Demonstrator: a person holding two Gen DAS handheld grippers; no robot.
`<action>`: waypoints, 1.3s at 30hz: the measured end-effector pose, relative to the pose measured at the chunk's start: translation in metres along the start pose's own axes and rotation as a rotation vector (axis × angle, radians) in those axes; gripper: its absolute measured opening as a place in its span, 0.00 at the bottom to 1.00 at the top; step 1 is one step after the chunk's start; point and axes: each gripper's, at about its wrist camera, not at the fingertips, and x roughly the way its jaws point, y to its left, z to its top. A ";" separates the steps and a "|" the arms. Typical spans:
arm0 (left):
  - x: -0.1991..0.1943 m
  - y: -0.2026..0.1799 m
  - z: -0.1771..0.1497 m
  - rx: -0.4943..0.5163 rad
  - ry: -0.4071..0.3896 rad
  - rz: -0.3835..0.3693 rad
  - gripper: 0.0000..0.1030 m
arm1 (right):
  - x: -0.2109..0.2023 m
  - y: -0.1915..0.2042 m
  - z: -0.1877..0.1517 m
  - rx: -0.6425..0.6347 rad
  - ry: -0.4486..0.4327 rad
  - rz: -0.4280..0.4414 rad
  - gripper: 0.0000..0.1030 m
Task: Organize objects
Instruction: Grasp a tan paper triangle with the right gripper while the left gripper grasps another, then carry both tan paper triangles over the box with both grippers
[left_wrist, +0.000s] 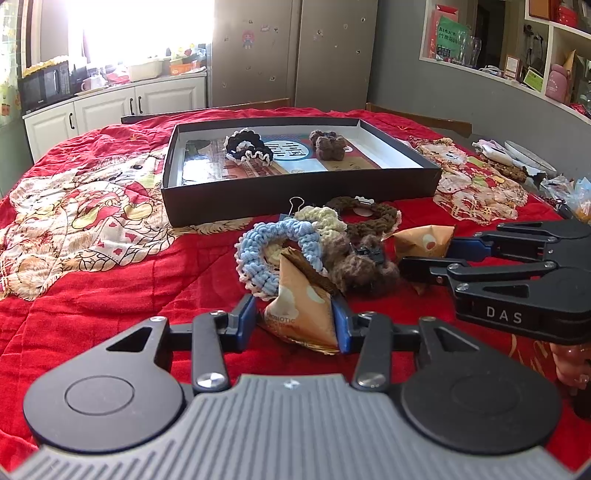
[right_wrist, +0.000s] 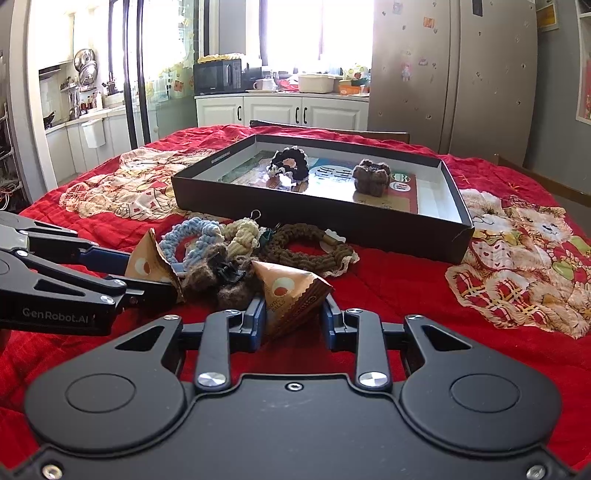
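Two orange triangular snack packets lie by a pile of crocheted scrunchies on the red quilt. My left gripper (left_wrist: 295, 317) straddles one packet (left_wrist: 303, 310), jaws on both its sides; it shows from the side in the right wrist view (right_wrist: 155, 273). My right gripper (right_wrist: 293, 314) straddles the other packet (right_wrist: 291, 295), with a gap at its right finger. The pile holds a blue scrunchie (left_wrist: 258, 254), a cream one (left_wrist: 321, 221), a brown furry clip (left_wrist: 362, 266) and an olive-brown ring (right_wrist: 306, 247). A black shallow box (left_wrist: 295, 184) behind holds a black-and-white scrunchie (left_wrist: 247, 147) and a brown one (left_wrist: 327, 144).
The red quilt (left_wrist: 110, 277) with cat prints covers the table. Clutter of bags and packets lies at the table's right edge (left_wrist: 517, 162). Kitchen cabinets (right_wrist: 280, 110) and a fridge (right_wrist: 454, 74) stand beyond the table.
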 end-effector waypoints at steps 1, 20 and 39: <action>-0.001 -0.001 0.000 0.000 -0.001 -0.001 0.45 | -0.001 0.000 0.000 0.001 -0.003 -0.001 0.28; -0.021 -0.006 0.014 -0.007 -0.052 -0.030 0.43 | -0.014 -0.002 0.007 0.006 -0.042 -0.011 0.28; -0.033 -0.006 0.045 0.003 -0.117 -0.045 0.43 | -0.034 -0.008 0.043 -0.009 -0.122 -0.045 0.28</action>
